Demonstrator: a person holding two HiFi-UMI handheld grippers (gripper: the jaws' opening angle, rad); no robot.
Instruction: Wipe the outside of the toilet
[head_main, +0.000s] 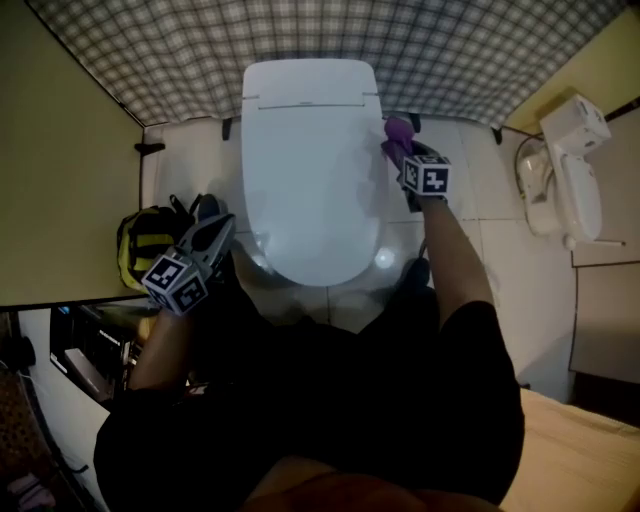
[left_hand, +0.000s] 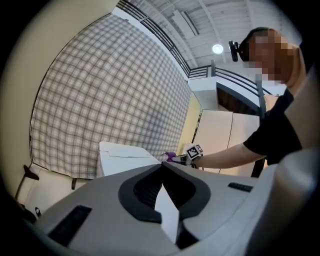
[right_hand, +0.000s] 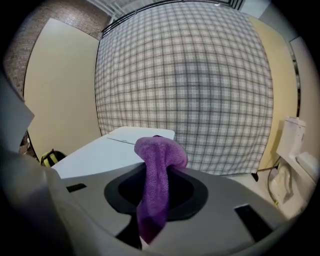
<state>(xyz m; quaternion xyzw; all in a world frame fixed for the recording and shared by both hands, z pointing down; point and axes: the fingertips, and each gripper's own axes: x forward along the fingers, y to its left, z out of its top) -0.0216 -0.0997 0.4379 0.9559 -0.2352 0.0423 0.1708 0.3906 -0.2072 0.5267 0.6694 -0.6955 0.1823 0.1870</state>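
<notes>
A white toilet (head_main: 305, 170) with its lid down fills the middle of the head view. My right gripper (head_main: 402, 152) is at the toilet's right side near the back, shut on a purple cloth (head_main: 396, 132) that lies against the edge. In the right gripper view the cloth (right_hand: 156, 150) bulges above the jaws and hangs down between them, with the toilet lid (right_hand: 95, 157) to its left. My left gripper (head_main: 218, 232) hovers by the toilet's front left, shut with nothing in it. From the left gripper view its jaws (left_hand: 162, 167) meet, and the toilet tank (left_hand: 122, 152) is beyond.
A yellow and black bag (head_main: 148, 240) lies on the floor left of the toilet. A white wall fixture (head_main: 570, 170) stands at the right. A plaid curtain (head_main: 300, 40) hangs behind the toilet and a yellow partition (head_main: 60, 150) closes the left side.
</notes>
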